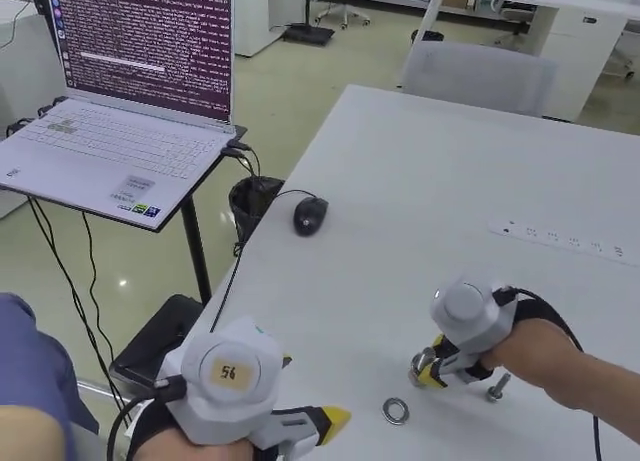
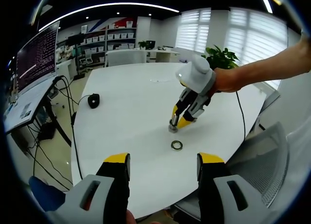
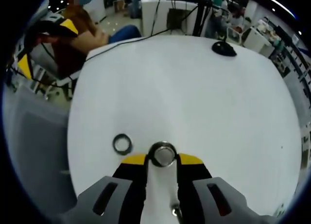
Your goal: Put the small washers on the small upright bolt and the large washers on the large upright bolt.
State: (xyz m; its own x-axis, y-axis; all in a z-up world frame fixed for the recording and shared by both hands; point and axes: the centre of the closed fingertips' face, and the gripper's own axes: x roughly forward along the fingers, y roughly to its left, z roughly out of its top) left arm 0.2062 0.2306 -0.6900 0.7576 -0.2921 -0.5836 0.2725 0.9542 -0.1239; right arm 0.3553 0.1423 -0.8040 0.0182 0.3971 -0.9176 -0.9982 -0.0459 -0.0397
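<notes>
Washer [image 3: 162, 153] is clenched in the right gripper [image 3: 162, 160]; in the head view a bolt [image 1: 497, 386] is spotted at four o'clock, just beside it. The left gripper [image 2: 163, 158] is held released, farther off.

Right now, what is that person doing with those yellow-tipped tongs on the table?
A person holds tongs in each hand over a white table. The right tongs are shut on a metal washer, low at the tabletop. A second washer lies loose close by, and a bolt sits beside those tongs. The left tongs are open and empty, hovering near the table's edge.
</notes>
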